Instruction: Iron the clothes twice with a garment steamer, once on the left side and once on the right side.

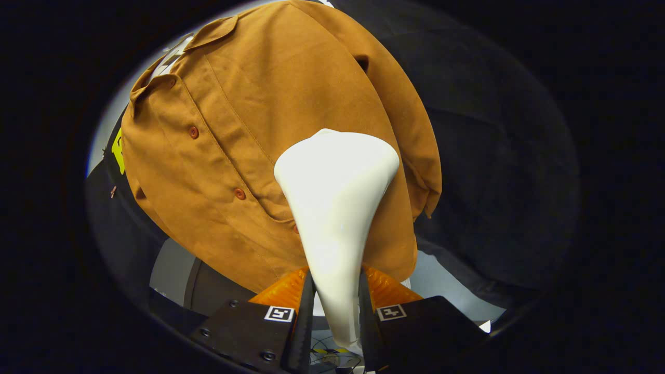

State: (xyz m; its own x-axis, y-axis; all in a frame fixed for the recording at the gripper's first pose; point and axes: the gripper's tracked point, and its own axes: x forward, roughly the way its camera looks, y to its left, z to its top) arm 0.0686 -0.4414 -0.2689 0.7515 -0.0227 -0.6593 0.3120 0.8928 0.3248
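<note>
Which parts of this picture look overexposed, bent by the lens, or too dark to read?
Gripper view: the white steamer, clamped in the hand-held gripper, glares bright with little surface detail; fisheye bulges the brown shirt; the black cloth beside it is dim.

- Black cloth wall behind, hanging in soft folds.
- Pale grey floor low down, beneath cloth's lower edge.
- Dark rounded post or stand beside a light panel.
- Even, diffuse lighting; cloth stays dim.

White steamer, head against the hanging, buttoned brown shirt, by its placket.
</note>
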